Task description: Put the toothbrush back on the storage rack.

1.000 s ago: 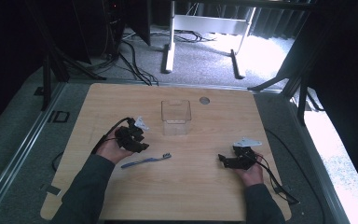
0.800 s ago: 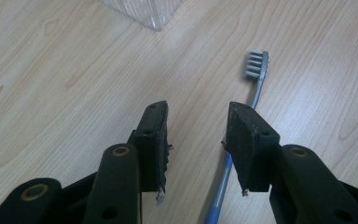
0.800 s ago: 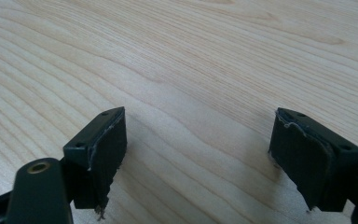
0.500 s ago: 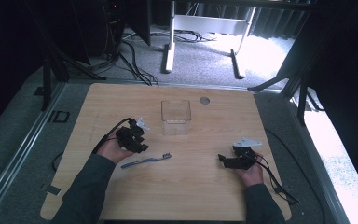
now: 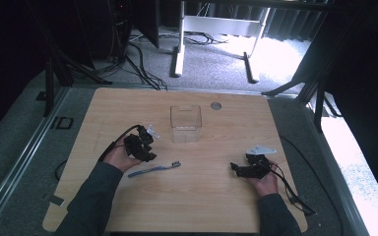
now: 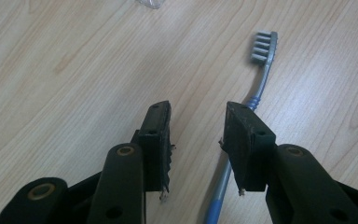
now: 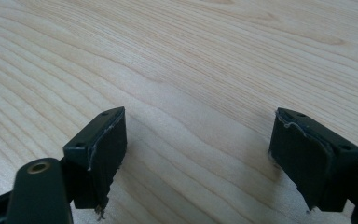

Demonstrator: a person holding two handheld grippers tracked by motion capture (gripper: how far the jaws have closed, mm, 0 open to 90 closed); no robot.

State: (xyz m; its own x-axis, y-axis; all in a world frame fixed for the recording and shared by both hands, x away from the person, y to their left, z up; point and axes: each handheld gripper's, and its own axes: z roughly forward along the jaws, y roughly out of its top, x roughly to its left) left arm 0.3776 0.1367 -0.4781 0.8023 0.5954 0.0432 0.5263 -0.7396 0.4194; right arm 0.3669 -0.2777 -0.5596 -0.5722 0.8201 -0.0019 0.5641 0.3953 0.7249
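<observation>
Little has moved over the last second: our left gripper (image 5: 145, 147) has only edged a touch nearer the toothbrush (image 5: 153, 169), and our right gripper (image 5: 238, 168) rests where it was. We judge the pick-up barely begun. In the left gripper view, the jaws stand partly spread above the table (image 6: 74, 70) with the blue handle running under the right one, nothing pinched. Our right jaws are spread wide over bare wood. Grasping, lifting and perhaps carrying it to the clear box (image 5: 185, 123) all remain.
</observation>
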